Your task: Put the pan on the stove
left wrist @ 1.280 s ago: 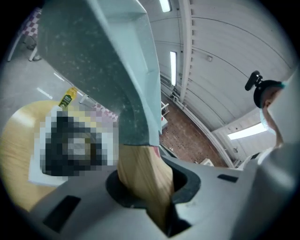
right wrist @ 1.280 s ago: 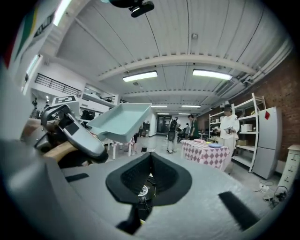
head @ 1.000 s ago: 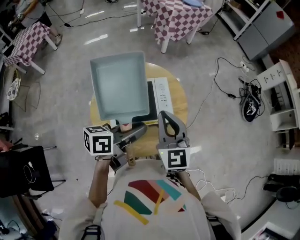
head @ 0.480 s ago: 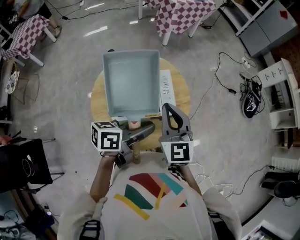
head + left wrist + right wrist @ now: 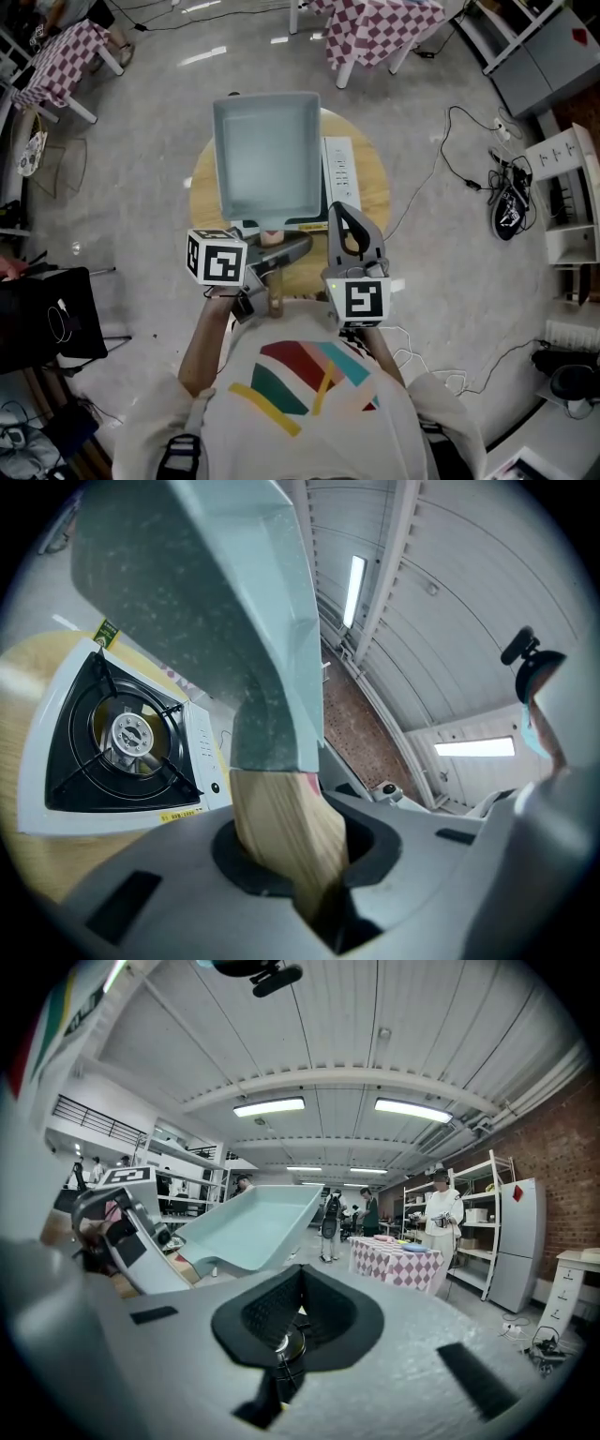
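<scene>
Pale blue-green enamel covers the square, deep-sided pan [image 5: 265,155], and its light wooden handle [image 5: 286,836] runs back into the jaws of the left gripper [image 5: 286,251]. Those jaws are closed on the wood. In the left gripper view the handle fills the dark notch between them and the pads press its sides, so the pan is carried by this gripper alone.

The pan reaches out ahead of the left jaws. Its speckled grey underside rises away from them at a slant.

Below and ahead of the jaws lies the white single-burner gas stove [image 5: 122,738], with a black top, a black pan support and a round metal burner cap. A clear gap shows between the pan's base and the pan support, so the pan hangs over the stove without touching it.

From the head view the pan hides most of the stove. Only its white control strip [image 5: 339,169] shows, to the right of the pan. The stove stands on the round light-wood table [image 5: 370,202].

The right gripper [image 5: 342,217] is just beside the left one, on the far side of the handle, and points the same way. Its jaws are brought together with nothing between them. Its own view shows the dark pads meeting in a narrow seam.

From those right jaws, the pan [image 5: 253,1227] lies ahead and to the left, tilted. The left gripper's grey body is further left, at the pan's near end.
</scene>
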### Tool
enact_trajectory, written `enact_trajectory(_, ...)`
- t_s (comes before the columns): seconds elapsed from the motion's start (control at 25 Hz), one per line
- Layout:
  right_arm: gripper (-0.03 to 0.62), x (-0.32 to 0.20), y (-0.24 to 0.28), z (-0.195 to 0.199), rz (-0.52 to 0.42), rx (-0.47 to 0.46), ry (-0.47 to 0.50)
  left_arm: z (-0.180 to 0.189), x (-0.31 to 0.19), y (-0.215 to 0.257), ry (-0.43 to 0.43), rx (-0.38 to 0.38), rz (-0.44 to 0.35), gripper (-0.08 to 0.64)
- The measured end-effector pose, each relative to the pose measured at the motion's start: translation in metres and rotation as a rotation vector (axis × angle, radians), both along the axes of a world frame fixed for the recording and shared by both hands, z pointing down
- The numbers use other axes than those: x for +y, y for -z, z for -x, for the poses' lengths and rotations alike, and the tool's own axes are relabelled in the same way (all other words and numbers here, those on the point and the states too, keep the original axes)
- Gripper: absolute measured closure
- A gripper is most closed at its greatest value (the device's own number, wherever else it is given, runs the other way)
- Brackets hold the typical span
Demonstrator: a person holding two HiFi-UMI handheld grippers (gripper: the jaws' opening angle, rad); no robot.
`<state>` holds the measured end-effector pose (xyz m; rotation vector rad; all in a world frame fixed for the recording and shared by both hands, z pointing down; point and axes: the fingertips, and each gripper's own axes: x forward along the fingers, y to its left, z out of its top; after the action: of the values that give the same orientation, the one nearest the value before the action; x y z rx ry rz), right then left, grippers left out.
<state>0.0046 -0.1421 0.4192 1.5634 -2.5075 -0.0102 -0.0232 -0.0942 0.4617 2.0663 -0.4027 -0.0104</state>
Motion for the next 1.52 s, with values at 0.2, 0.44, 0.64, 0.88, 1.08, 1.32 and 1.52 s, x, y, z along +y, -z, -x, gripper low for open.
enact_trajectory(0.2,0.592,-0.005,-0.002,-0.004,-0.006,0.009,-0.020,-0.001,-0.017,-0.018,-0.006,0.044,0.093,0.505)
enact_trajectory(0.44,0.592,-0.001,-0.007,-0.015,0.015,0.032,-0.052,-0.005,-0.023,-0.045,-0.030,0.076,0.221,0.505)
enact_trajectory(0.64,0.592,-0.001,-0.008,-0.028,0.030,0.047,-0.092,-0.009,-0.030,-0.068,-0.035,0.083,0.304,0.504)
enact_trajectory(0.88,0.592,0.000,-0.009,-0.031,0.029,0.064,-0.104,-0.011,-0.035,-0.098,-0.026,0.054,0.391,0.503)
enact_trajectory(1.08,0.592,0.002,-0.008,-0.029,0.041,0.073,-0.095,-0.014,-0.039,-0.110,-0.002,0.090,0.454,0.503)
enact_trajectory(1.32,0.592,0.000,-0.011,-0.023,0.041,0.086,-0.073,-0.010,-0.037,-0.125,0.001,0.067,0.486,0.503)
enact_trajectory(1.52,0.592,-0.003,-0.015,-0.020,0.047,0.099,-0.061,-0.009,-0.039,-0.137,0.010,0.057,0.516,0.503)
